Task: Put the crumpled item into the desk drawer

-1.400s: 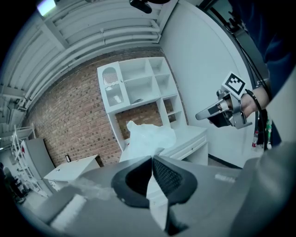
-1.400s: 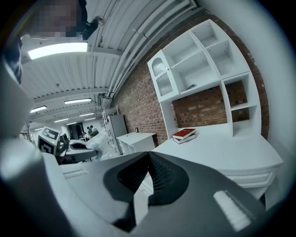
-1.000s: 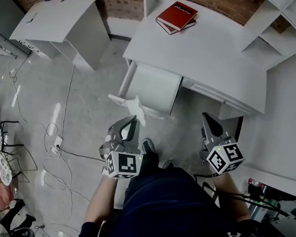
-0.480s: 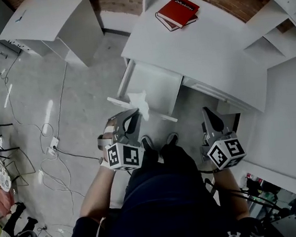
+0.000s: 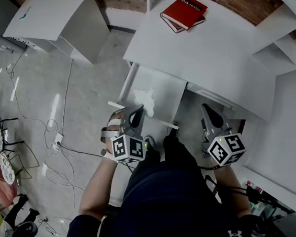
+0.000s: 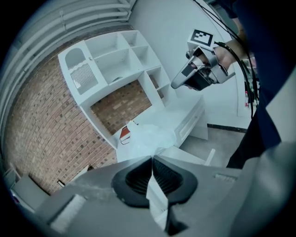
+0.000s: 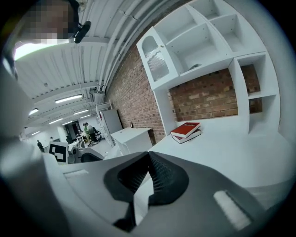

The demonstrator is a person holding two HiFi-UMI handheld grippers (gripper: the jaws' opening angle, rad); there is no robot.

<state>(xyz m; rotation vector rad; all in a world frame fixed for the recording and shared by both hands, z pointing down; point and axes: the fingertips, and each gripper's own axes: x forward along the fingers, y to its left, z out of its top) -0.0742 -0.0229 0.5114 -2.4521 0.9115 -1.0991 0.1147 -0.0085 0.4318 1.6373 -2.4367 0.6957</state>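
crumpled white paper wad [image 5: 144, 96] brought forward over the white open desk drawer [image 5: 168, 89]

over the last second the left gripper [image 5: 138, 110] has moved from short of the drawer front to just over it, so the wad now hangs above the drawer's near left corner. its jaws are pinched together on the wad's edge, with the paper bunched beyond the tips. the right gripper [image 5: 206, 110] sits beside the white desk [image 5: 220, 55], jaws closed on nothing. a red hardback book [image 5: 183, 10] lies at the desktop's far end.

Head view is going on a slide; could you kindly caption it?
The left gripper holds the crumpled paper over the open desk drawer; the right gripper hangs shut, empty, nearby.
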